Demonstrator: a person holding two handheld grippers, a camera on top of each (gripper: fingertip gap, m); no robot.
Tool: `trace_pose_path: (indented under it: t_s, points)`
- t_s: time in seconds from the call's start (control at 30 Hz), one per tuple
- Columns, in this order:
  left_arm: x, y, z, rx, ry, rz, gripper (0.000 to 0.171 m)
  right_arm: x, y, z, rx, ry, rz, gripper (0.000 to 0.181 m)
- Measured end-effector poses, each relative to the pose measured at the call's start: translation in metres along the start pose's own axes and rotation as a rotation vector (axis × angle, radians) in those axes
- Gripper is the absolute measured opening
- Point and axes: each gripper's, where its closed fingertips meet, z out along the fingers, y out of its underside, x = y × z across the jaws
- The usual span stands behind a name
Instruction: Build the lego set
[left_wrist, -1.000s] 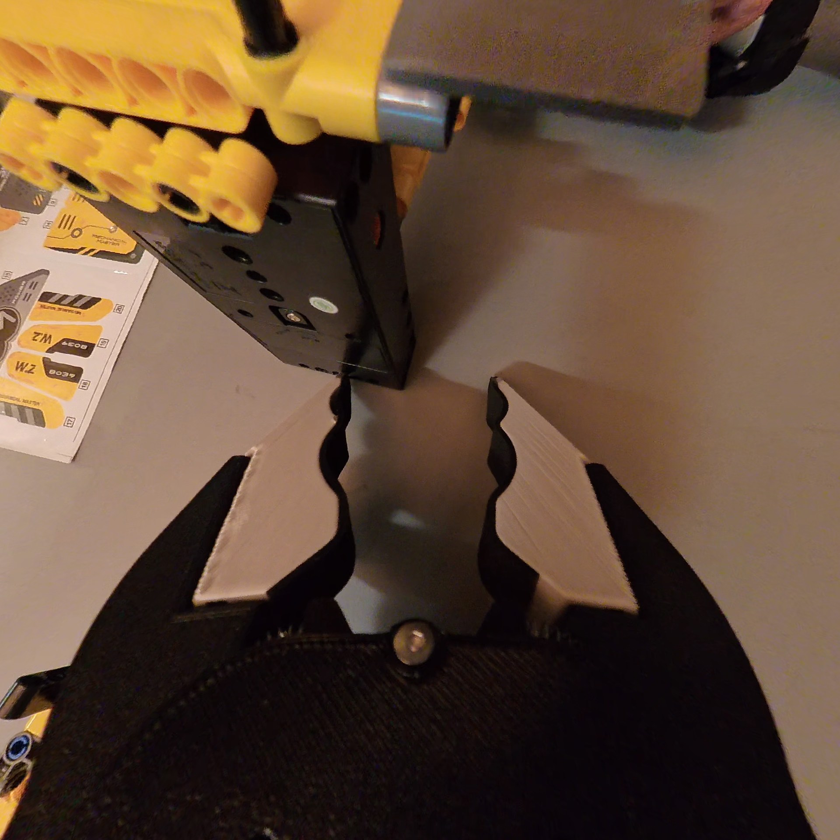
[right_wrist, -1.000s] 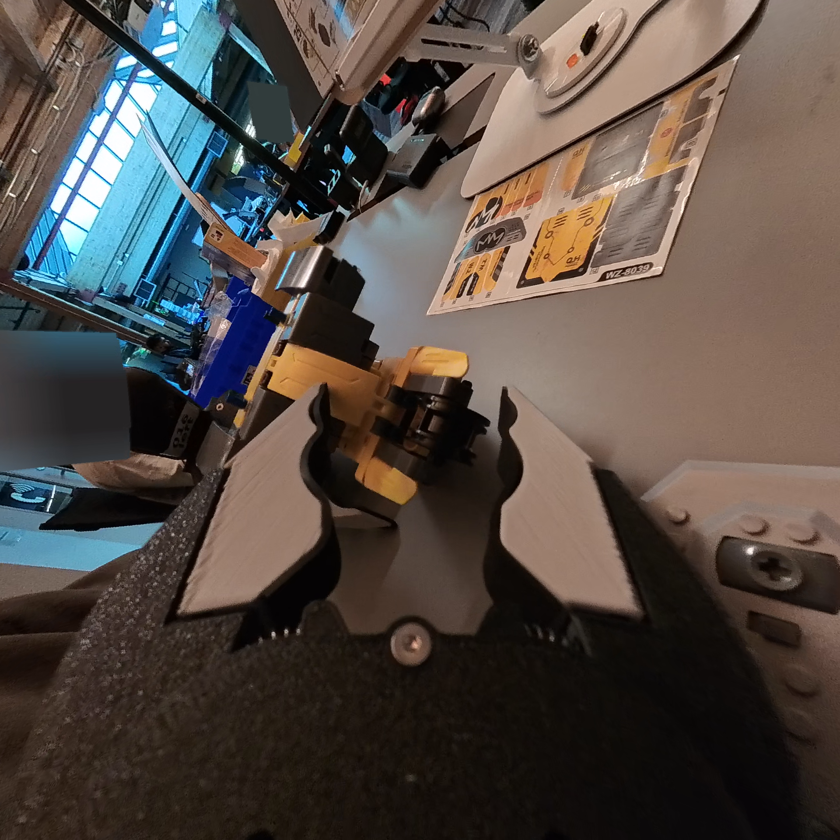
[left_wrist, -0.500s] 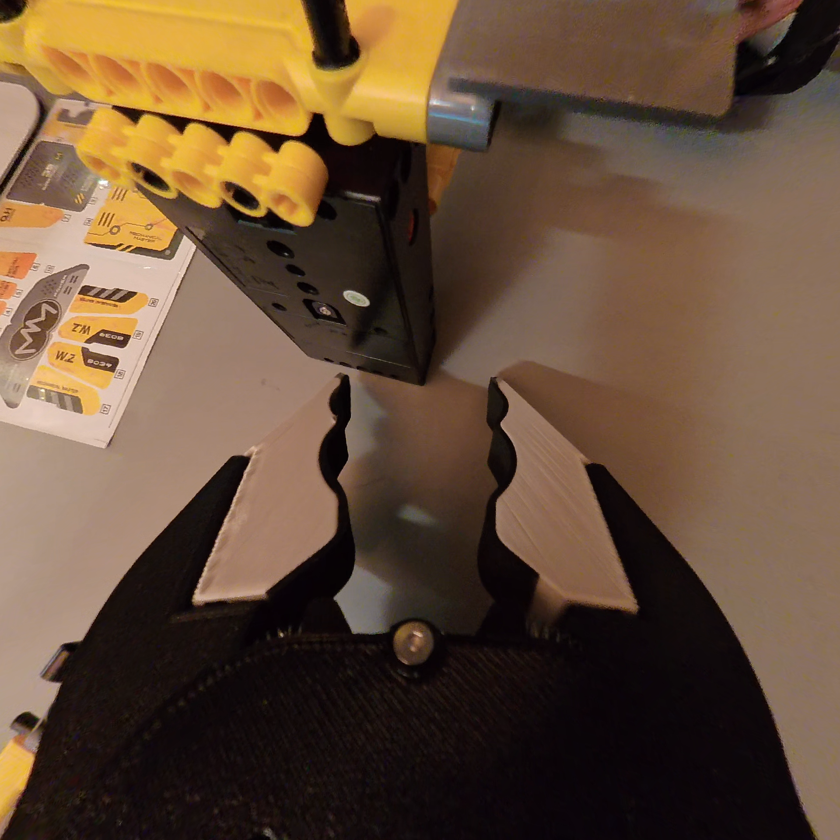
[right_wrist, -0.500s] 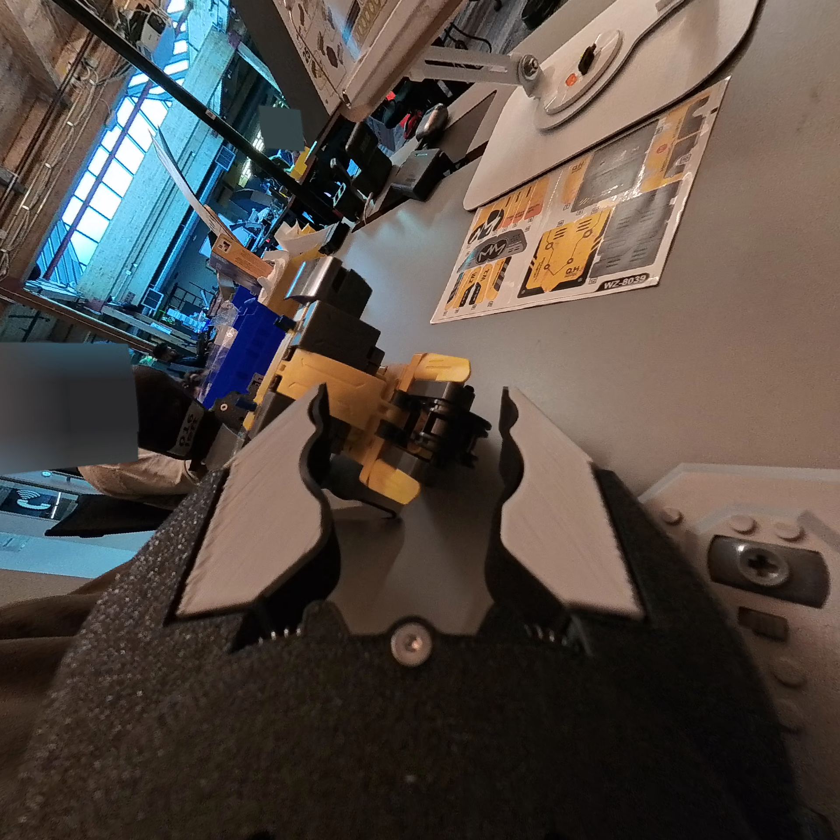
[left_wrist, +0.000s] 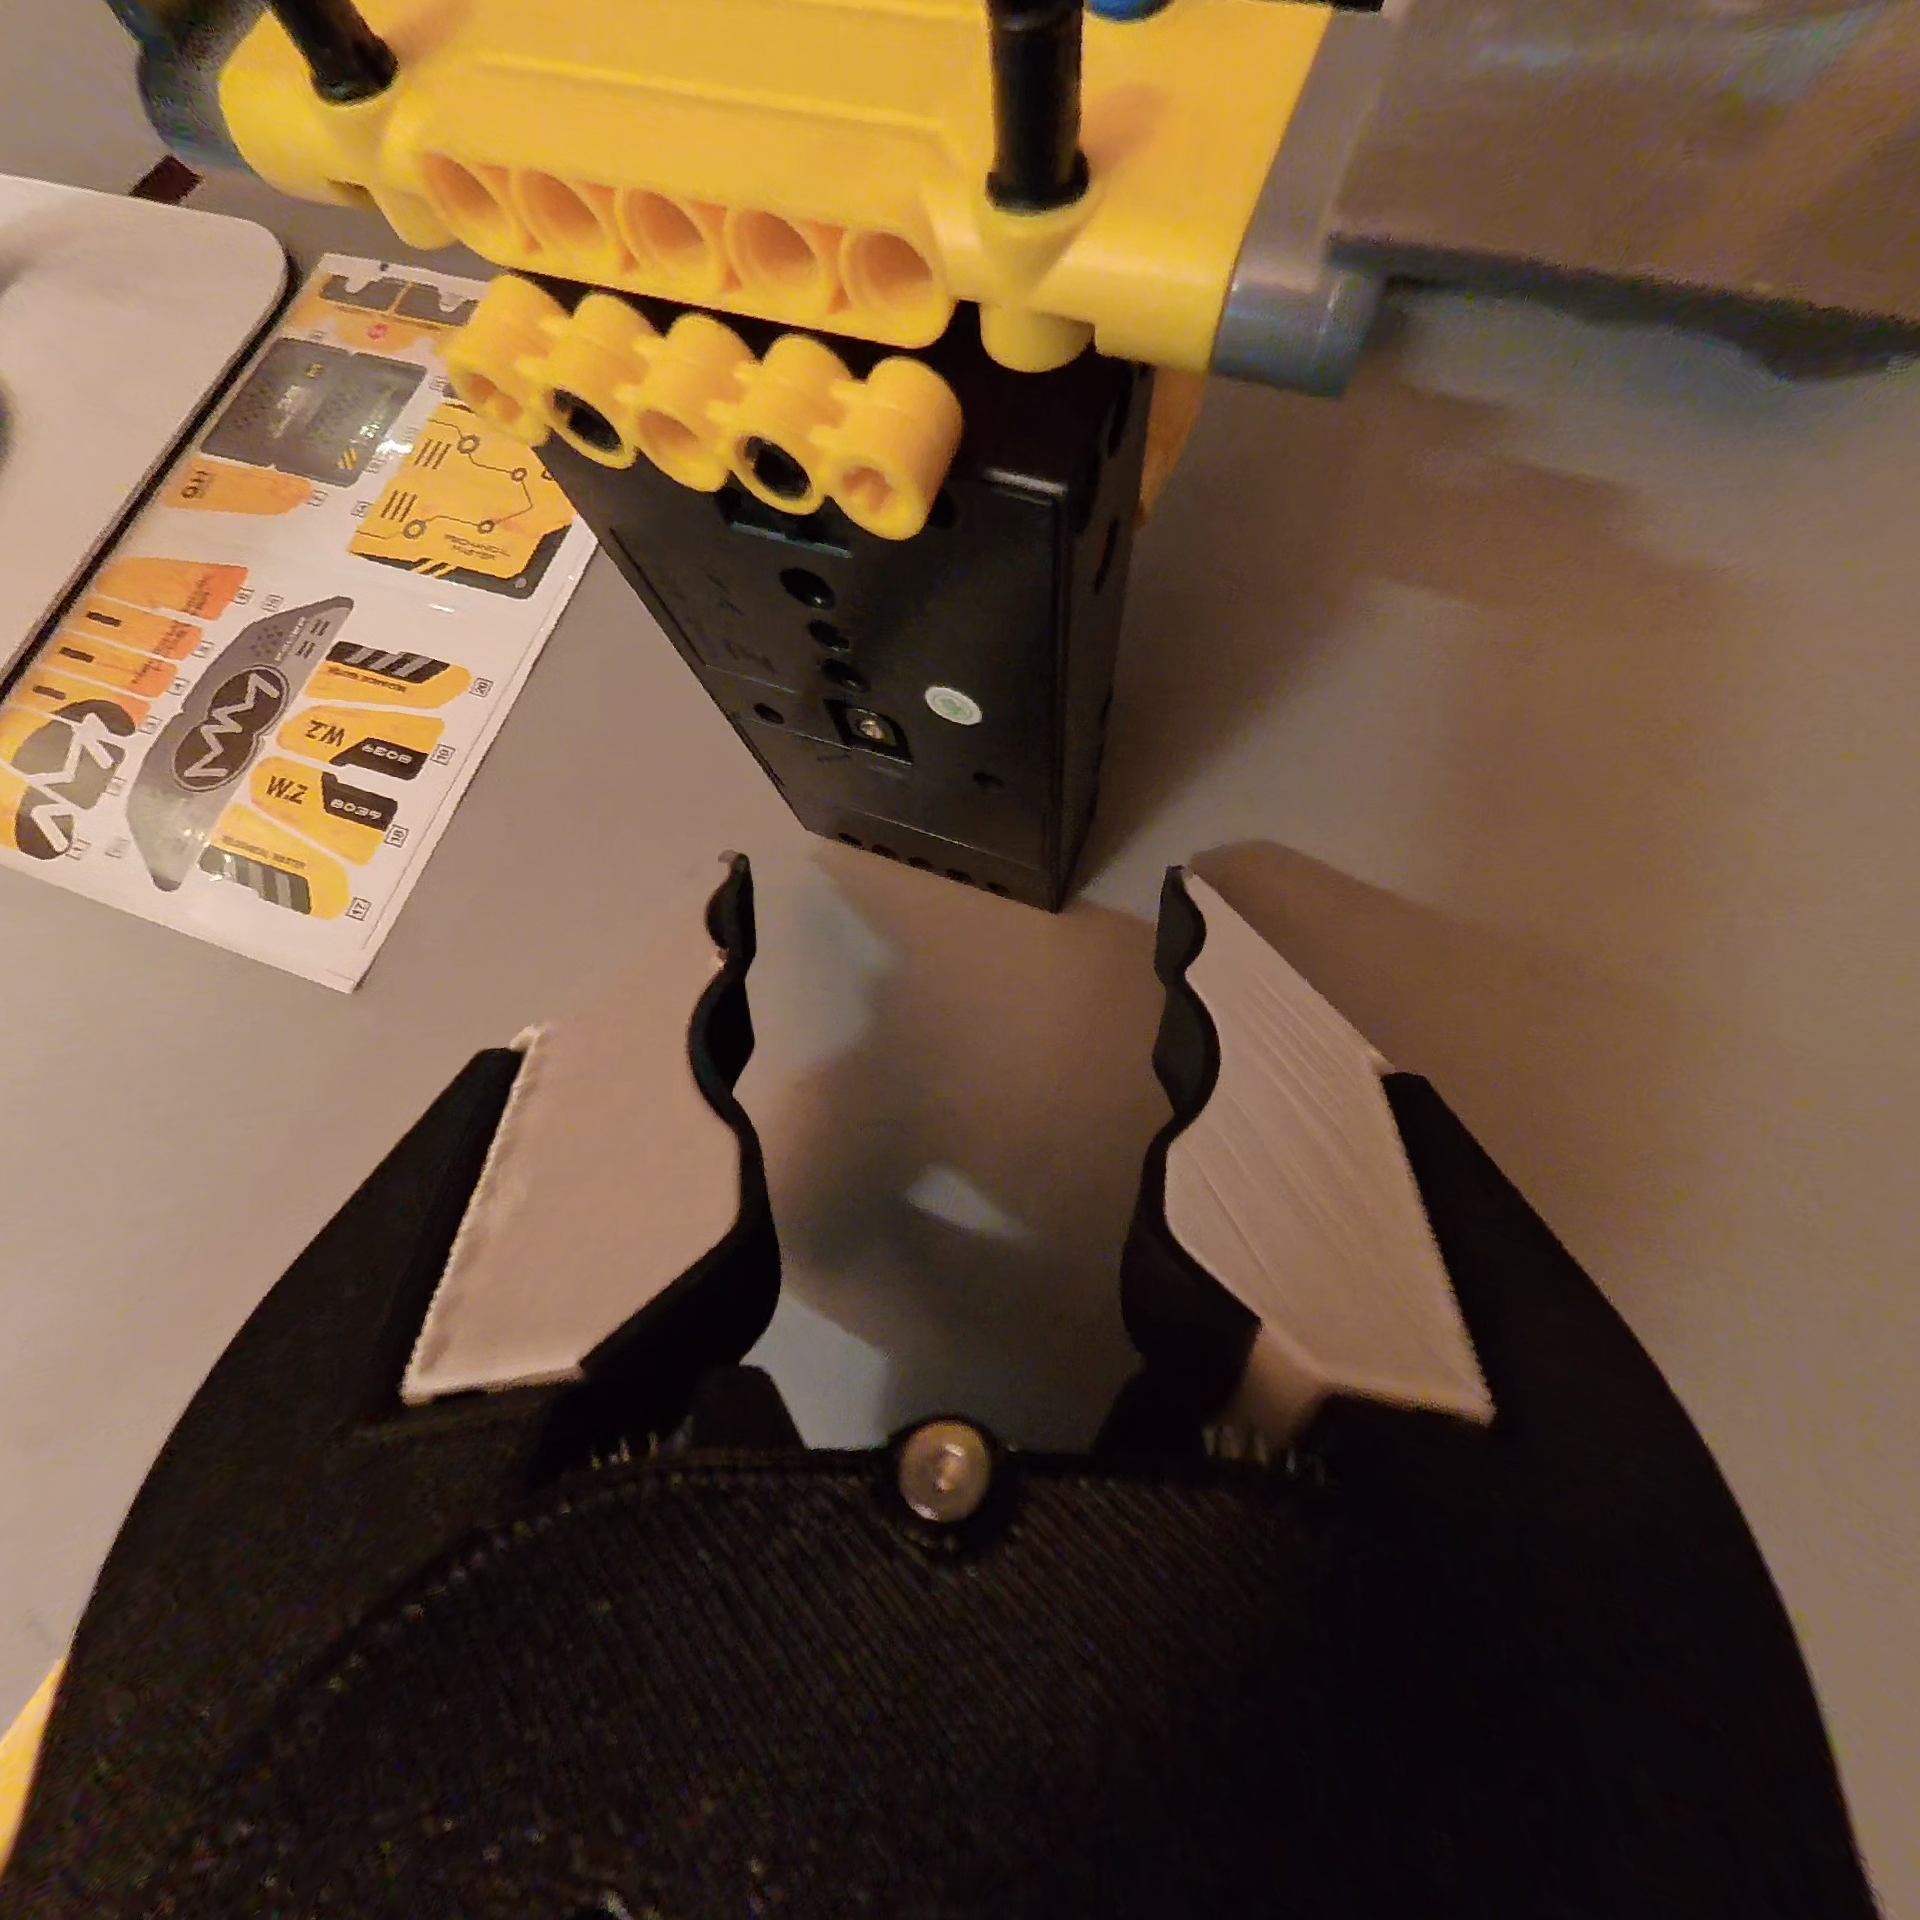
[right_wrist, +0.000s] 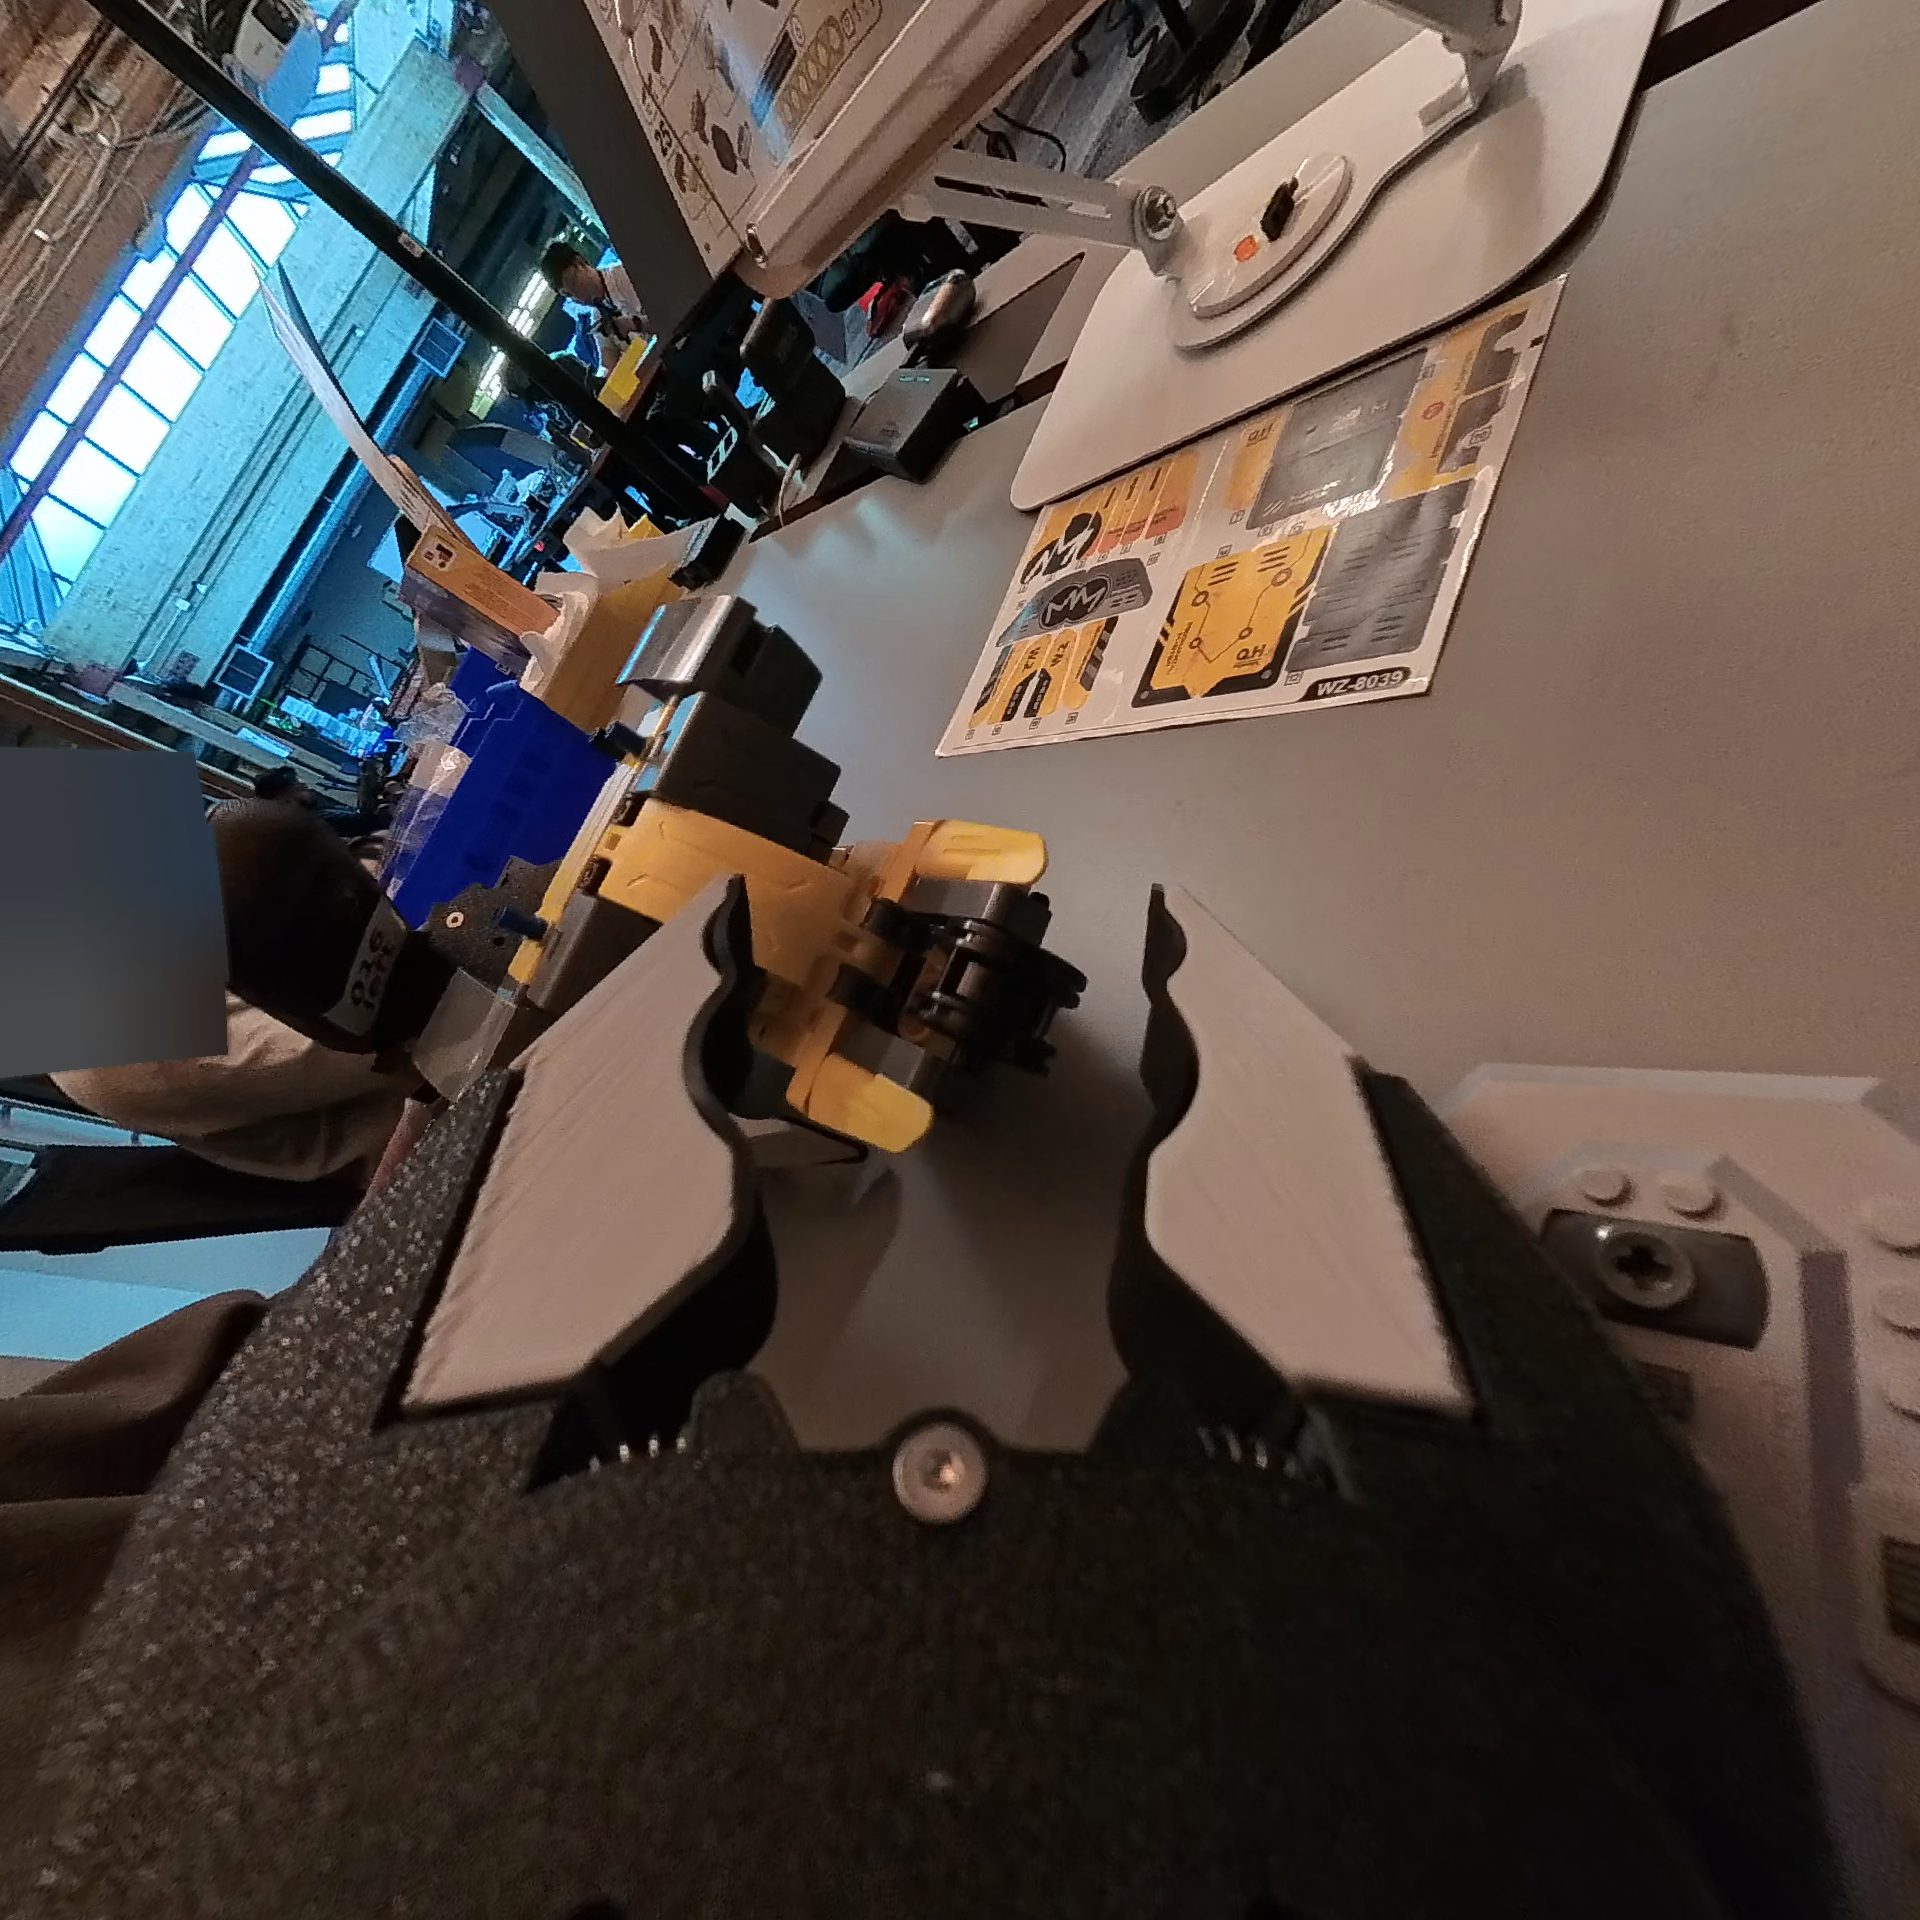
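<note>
In the left wrist view my left gripper (left_wrist: 954, 873) is open, with bare grey table between the pads. Just beyond its fingertips stands the black box (left_wrist: 935, 665) of a yellow and black brick-built model, and I cannot tell whether the tips touch it. A yellow holed beam (left_wrist: 717, 416) and a wide yellow panel (left_wrist: 727, 135) sit above the box. In the right wrist view my right gripper (right_wrist: 948, 889) is open and holds nothing. The same model (right_wrist: 831, 935) lies on the table just ahead of its left finger (right_wrist: 623, 1091).
A sticker sheet (left_wrist: 260, 644) lies left of the model and shows in the right wrist view (right_wrist: 1247, 561). Behind it is a white stand base (right_wrist: 1351, 229). A grey studded plate with a screw (right_wrist: 1662, 1268) is at the right. A blue bin (right_wrist: 499, 769) stands behind the model. One gripper's finger ends stand about 12 cm off the other's.
My left gripper's jaws have opened wider. That gripper has shifted a little left, so more of the sticker sheet shows. The right gripper has barely moved.
</note>
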Motion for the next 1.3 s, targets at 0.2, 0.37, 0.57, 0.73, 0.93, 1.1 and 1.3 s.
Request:
trace_pose_path:
  t_s: [0.2,0.37,0.57,0.73,0.93,1.1,1.3]
  points:
    - [-0.004,-0.004,-0.001,0.025,-0.016,-0.016,0.078,-0.001,-0.003,-0.002,0.011,0.000,-0.003,0.075]
    - [-0.008,-0.004,-0.002,0.033,-0.024,-0.031,0.078,0.003,-0.006,-0.004,0.027,0.037,-0.035,0.076]
    - [-0.011,-0.008,-0.005,0.057,-0.015,-0.080,0.076,0.008,-0.010,-0.005,0.040,0.183,-0.245,0.076]
    - [-0.010,-0.013,-0.007,0.090,-0.002,-0.094,0.077,-0.006,-0.015,-0.007,0.076,0.121,-0.263,0.076]
    - [-0.009,-0.022,-0.009,0.148,0.007,-0.089,0.078,-0.018,-0.029,-0.018,0.161,0.093,-0.303,0.076]
    - [-0.009,-0.027,-0.011,0.178,0.007,-0.093,0.079,-0.011,-0.028,-0.017,0.149,0.151,-0.337,0.076]
    - [-0.008,-0.027,-0.010,0.174,-0.004,-0.083,0.081,-0.015,-0.028,-0.016,0.150,0.154,-0.371,0.075]
